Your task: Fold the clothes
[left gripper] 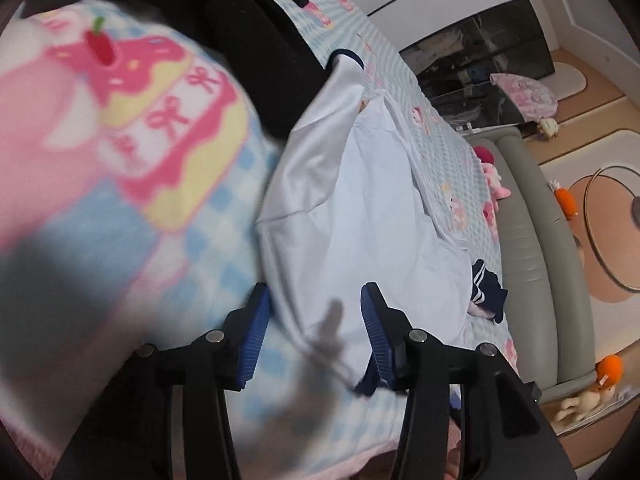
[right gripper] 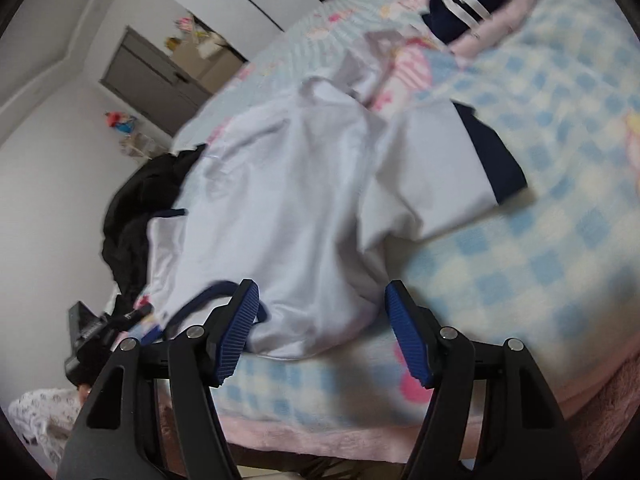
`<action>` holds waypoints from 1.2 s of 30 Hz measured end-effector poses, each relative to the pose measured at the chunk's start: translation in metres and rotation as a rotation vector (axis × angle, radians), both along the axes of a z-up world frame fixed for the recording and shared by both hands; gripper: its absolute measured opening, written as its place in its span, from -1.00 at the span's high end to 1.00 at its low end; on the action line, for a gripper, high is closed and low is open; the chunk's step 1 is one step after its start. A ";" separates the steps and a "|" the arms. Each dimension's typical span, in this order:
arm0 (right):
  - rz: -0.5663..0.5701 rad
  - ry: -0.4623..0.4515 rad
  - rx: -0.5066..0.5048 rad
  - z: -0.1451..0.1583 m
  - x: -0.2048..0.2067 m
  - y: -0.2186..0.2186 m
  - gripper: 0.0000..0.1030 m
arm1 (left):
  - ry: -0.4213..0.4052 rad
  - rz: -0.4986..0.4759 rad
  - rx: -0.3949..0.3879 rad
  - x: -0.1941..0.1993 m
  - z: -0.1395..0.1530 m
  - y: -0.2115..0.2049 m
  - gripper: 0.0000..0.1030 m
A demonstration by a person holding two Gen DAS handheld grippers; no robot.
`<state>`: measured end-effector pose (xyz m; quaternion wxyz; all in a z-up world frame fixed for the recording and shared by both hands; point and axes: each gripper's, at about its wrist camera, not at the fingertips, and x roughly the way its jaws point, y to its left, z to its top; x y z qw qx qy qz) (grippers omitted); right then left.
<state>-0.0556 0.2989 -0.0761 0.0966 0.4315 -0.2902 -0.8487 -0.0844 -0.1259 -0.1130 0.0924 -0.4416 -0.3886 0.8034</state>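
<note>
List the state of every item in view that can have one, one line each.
Left tool: open, holding nothing, poised over the shirt's edge.
Right tool: open, holding nothing, straddling the shirt's near edge.
White shirt with navy trim: unfolded, rumpled, spread on the blanket.
Black garment: heaped, unfolded, beside the shirt.
Navy striped garment: bunched, apart from the shirt.
Checked blanket: spread flat under the clothes.

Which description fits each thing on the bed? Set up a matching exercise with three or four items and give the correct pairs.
Things:
1. white shirt
2. sleeve cuff
3. black garment
4. blanket

Descriptions:
A. blue and white checks
B. lies crumpled beyond the shirt
C. navy band
D. spread out in front of both open grippers

Pairs: 1-D, 2-C, 3-B, 4-A
</note>
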 end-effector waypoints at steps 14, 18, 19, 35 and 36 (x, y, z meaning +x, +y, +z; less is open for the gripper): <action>-0.135 -0.004 -0.104 0.000 -0.012 0.045 -0.30 | 0.046 -0.016 -0.013 -0.003 0.001 0.004 0.68; -0.139 -0.036 -0.243 -0.022 -0.041 0.055 -0.20 | 0.013 -0.038 0.034 -0.016 -0.012 0.014 0.09; -0.154 -0.041 -0.252 -0.026 -0.044 0.057 -0.03 | 0.014 -0.047 -0.001 -0.018 -0.011 0.019 0.45; -0.217 -0.029 0.364 0.030 -0.036 0.059 0.86 | 0.006 0.008 -0.082 0.004 0.008 0.000 0.87; -0.229 -0.037 0.253 0.026 -0.030 0.066 0.70 | 0.004 0.003 -0.040 0.004 0.005 -0.001 0.77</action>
